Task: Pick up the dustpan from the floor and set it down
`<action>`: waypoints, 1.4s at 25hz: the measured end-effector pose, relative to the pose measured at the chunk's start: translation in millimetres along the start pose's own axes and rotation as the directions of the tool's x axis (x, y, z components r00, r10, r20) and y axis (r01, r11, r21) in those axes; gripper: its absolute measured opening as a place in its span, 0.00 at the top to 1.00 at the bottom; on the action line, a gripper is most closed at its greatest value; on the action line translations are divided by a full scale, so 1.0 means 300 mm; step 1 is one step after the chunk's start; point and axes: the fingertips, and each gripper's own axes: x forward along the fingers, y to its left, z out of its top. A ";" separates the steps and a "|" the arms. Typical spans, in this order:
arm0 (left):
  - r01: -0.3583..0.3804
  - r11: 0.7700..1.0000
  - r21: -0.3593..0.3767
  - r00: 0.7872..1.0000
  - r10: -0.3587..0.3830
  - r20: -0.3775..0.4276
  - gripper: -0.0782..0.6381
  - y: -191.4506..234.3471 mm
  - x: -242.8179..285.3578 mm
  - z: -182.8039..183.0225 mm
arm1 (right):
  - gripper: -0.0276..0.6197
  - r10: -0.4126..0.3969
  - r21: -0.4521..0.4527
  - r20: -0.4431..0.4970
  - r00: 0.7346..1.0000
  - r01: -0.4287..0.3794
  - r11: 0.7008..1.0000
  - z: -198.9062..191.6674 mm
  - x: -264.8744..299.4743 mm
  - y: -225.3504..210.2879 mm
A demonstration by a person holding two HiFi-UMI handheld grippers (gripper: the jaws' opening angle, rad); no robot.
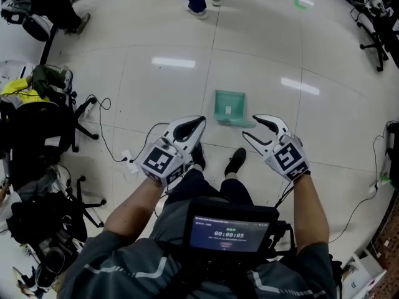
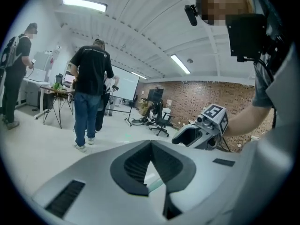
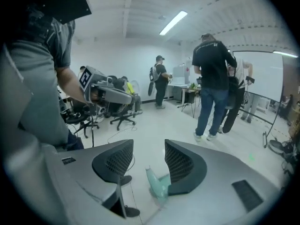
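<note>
Teal square dustpan [image 1: 229, 107] lies on the floor [image 1: 156, 98], untouched, just beyond the wide-open right gripper [image 1: 250, 127] and the closed, empty left gripper [image 1: 199, 123] — head view shows it whole, gripper views only a teal sliver.

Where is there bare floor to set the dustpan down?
Bare tile runs from the dustpan up to the bystander's shoes, and right of the dustpan toward the chair base. The left side is crowded with office chairs, a black bag and a trailing cord.
</note>
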 end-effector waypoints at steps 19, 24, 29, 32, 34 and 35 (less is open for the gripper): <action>-0.016 0.989 -0.148 0.961 -0.025 -0.274 0.84 0.278 0.462 -0.967 | 0.57 0.204 -0.144 -0.270 0.941 -0.249 0.958 -0.865 0.661 -0.111; -0.004 0.990 -0.144 0.962 -0.036 -0.272 0.84 0.287 0.472 -0.998 | 0.70 0.151 -0.160 -0.241 0.959 -0.193 0.968 -0.876 0.702 -0.124; 0.012 0.992 -0.122 0.974 -0.040 -0.222 0.84 0.209 0.341 -0.808 | 0.71 0.125 -0.176 -0.218 0.968 -0.165 0.970 -0.740 0.617 -0.054; 0.022 0.995 -0.102 0.980 -0.042 -0.195 0.84 0.196 0.301 -0.654 | 0.71 0.119 -0.151 -0.191 0.974 -0.149 0.977 -0.618 0.560 -0.071; 0.018 0.996 -0.088 0.983 -0.033 -0.178 0.84 0.204 0.288 -0.560 | 0.72 0.121 -0.137 -0.167 0.978 -0.145 0.980 -0.528 0.512 -0.094; 0.014 0.997 -0.078 0.987 -0.026 -0.159 0.84 0.204 0.281 -0.498 | 0.72 0.114 -0.138 -0.148 0.982 -0.135 0.981 -0.463 0.470 -0.107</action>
